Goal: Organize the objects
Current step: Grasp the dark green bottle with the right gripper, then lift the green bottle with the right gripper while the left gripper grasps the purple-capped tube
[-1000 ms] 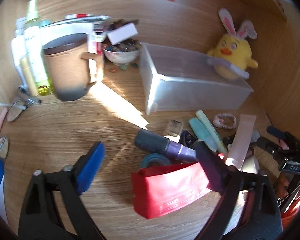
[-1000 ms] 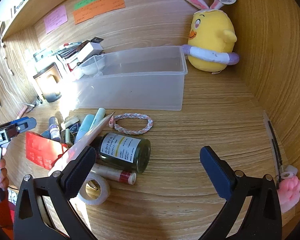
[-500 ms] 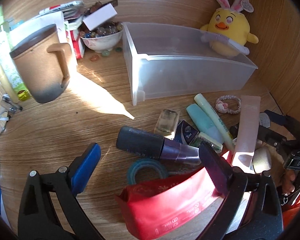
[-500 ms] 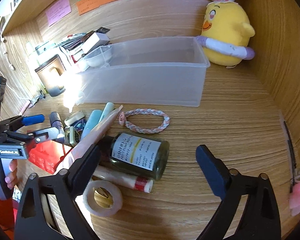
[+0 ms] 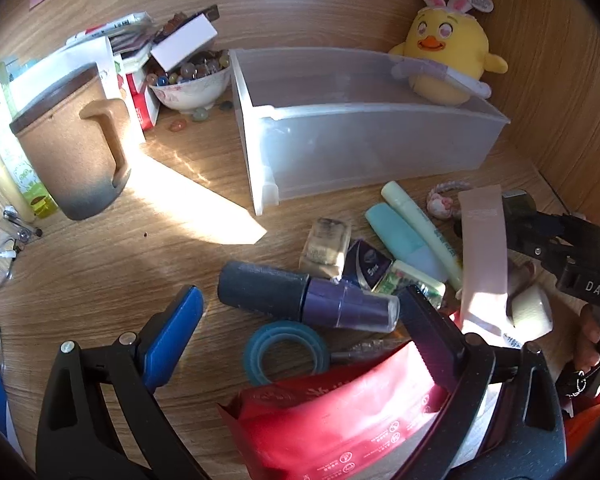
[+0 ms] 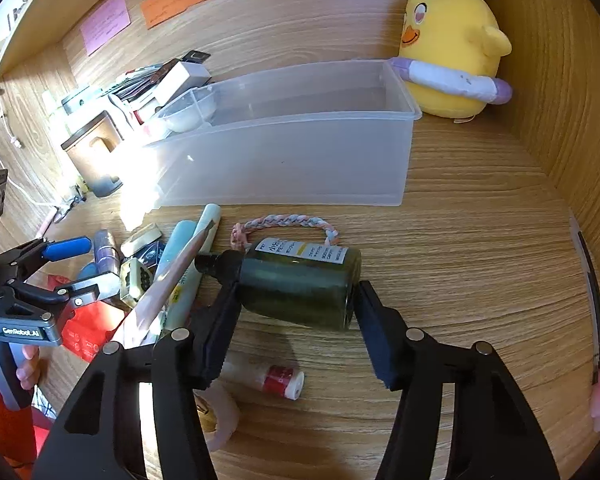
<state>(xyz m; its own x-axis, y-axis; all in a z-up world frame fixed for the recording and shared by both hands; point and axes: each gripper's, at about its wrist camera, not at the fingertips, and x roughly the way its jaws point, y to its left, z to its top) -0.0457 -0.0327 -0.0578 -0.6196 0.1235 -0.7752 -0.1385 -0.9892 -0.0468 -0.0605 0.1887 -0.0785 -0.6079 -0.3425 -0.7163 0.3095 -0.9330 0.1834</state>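
A clear plastic bin (image 5: 364, 152) (image 6: 284, 160) stands empty on the wooden desk. In front of it lies a pile: a purple bottle with a dark cap (image 5: 304, 300), a teal tape roll (image 5: 284, 350), a red pouch (image 5: 340, 416), pastel markers (image 5: 412, 236), a pink tube (image 5: 484, 248). My left gripper (image 5: 300, 320) is open above the purple bottle and tape roll. My right gripper (image 6: 296, 304) has closed around a dark green bottle (image 6: 300, 284) lying on its side, its jaws at the bottle's two ends.
A brown mug (image 5: 72, 152), a bowl of marbles (image 5: 188, 84) and stacked boxes stand at the left. A yellow plush chick (image 5: 448, 60) (image 6: 448, 40) sits behind the bin. A braided bracelet (image 6: 284, 224), white tape roll (image 6: 220, 416) and glue stick (image 6: 268, 380) lie nearby. Wooden walls rise behind and right.
My right gripper moved forward and closed its jaws onto the green bottle. My left gripper advanced toward the pile and stayed open.
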